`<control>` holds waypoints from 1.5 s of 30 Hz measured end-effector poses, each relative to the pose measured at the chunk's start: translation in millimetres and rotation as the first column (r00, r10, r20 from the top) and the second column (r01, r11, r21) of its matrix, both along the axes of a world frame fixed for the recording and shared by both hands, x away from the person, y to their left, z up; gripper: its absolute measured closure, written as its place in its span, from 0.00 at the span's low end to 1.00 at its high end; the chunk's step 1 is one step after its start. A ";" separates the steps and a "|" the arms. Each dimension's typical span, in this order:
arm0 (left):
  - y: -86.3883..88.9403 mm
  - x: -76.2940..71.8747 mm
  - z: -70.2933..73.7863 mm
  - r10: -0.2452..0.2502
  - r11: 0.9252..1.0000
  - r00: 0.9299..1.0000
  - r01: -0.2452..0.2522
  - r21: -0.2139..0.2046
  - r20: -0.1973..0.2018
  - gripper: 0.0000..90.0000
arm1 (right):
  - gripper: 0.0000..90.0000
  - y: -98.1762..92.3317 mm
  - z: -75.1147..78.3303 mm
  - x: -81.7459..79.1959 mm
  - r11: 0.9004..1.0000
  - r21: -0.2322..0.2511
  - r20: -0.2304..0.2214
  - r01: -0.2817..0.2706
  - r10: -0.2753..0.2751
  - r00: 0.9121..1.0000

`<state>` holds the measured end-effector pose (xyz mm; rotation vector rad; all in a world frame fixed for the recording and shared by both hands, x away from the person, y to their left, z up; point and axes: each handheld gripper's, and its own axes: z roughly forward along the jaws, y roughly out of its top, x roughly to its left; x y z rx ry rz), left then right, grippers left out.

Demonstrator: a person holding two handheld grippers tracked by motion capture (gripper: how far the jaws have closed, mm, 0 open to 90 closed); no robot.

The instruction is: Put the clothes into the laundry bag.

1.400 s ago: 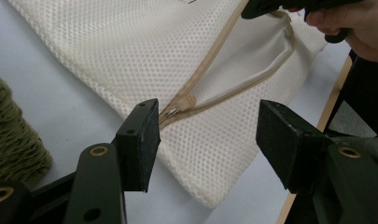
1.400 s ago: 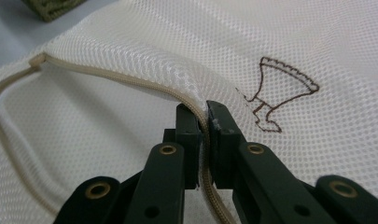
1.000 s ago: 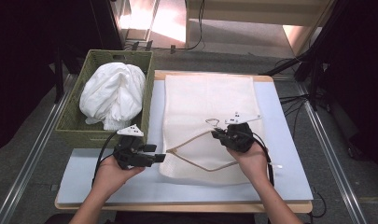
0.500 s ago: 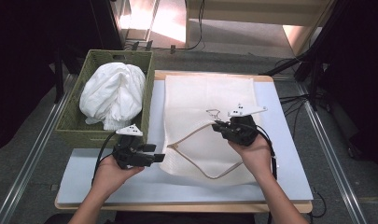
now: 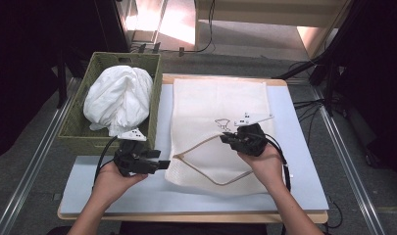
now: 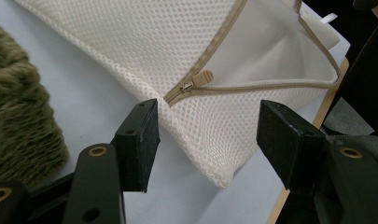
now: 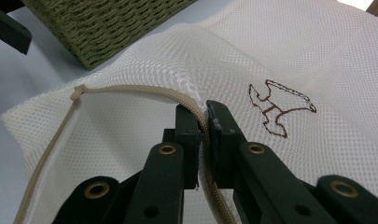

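My right gripper [image 5: 229, 138] is clamped on the zip edge [image 7: 201, 122] of the mesh laundry bag [image 5: 219, 105], lifting the top layer so the mouth gapes. Bag lies flat mid-bench, its far edge along the bench's far edge. My left gripper [image 5: 162, 165] has its jaws apart with nothing in them, just beside the bag's near-left corner, lined up on the zip pull [image 6: 199, 80] (not touching it). Green basket [image 5: 78, 132] with white laundry [image 5: 118, 98] stands at the bench's far-left corner.
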<state>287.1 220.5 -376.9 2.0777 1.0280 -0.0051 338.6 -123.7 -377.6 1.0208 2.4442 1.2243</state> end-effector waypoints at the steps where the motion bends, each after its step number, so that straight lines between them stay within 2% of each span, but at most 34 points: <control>1: 2.3 0.0 2.9 0.002 1.000 1.000 -0.002 -0.007 0.002 0.44 | 0.94 -0.3 -0.4 0.2 1.000 -0.001 -0.003 -0.005 0.005 1.000; 5: 6.0 1.1 13.2 0.004 1.000 1.000 -0.004 -0.005 -0.012 0.38 | 0.94 -1.6 0.4 0.2 1.000 -0.001 0.003 -0.007 0.007 1.000; 8: 6.1 2.7 22.5 -0.007 1.000 1.000 0.007 0.031 0.006 0.34 | 0.94 -2.6 0.8 0.5 1.000 0.006 -0.001 -0.004 0.004 1.000; 9: 6.6 3.5 25.3 -0.009 1.000 1.000 0.009 0.029 0.013 0.33 | 0.94 -2.7 0.8 0.6 1.000 0.005 -0.002 -0.007 0.007 1.000; 13: 12.1 8.4 33.9 -0.015 1.000 1.000 0.015 0.011 0.014 0.33 | 0.94 -3.0 0.7 0.8 1.000 0.003 -0.004 -0.009 0.009 1.000; 16: 16.1 11.8 40.9 -0.017 0.999 0.999 0.016 0.038 0.028 0.34 | 0.94 -3.5 0.6 0.9 1.000 0.008 -0.006 -0.007 0.007 1.000; 19: 21.1 16.4 47.4 -0.012 0.999 0.999 0.010 0.038 0.036 0.32 | 0.94 -2.6 0.3 0.3 1.000 0.004 -0.012 -0.011 0.011 1.000; 22: 25.8 21.2 53.1 -0.016 0.998 0.999 0.013 0.065 0.049 0.31 | 0.94 -2.6 0.5 0.4 1.000 0.012 -0.017 -0.010 0.011 1.000; 26: 32.1 27.3 61.6 -0.028 0.997 0.998 0.023 0.080 0.063 0.31 | 0.94 -2.9 0.3 0.9 1.000 0.016 -0.032 -0.008 0.008 0.999; 30: 37.1 33.9 71.6 -0.076 0.991 0.994 0.066 0.116 0.080 0.33 | 0.94 -2.7 -0.3 1.5 1.000 0.012 -0.031 -0.015 0.015 0.999; 38: 51.2 48.0 81.6 -0.077 0.986 0.994 0.064 0.154 0.081 0.34 | 0.94 -3.4 -0.3 1.8 1.000 0.020 -0.042 -0.014 0.014 0.999; 42: 57.5 53.7 84.1 -0.096 0.980 0.992 0.081 0.179 0.077 0.34 | 0.94 -3.2 -0.5 1.8 1.000 0.018 -0.043 -0.013 0.013 0.999; 45: 63.6 57.7 86.3 -0.083 0.982 0.993 0.068 0.178 0.080 0.34 | 0.94 -3.3 -0.6 1.8 1.000 0.017 -0.043 -0.016 0.016 0.999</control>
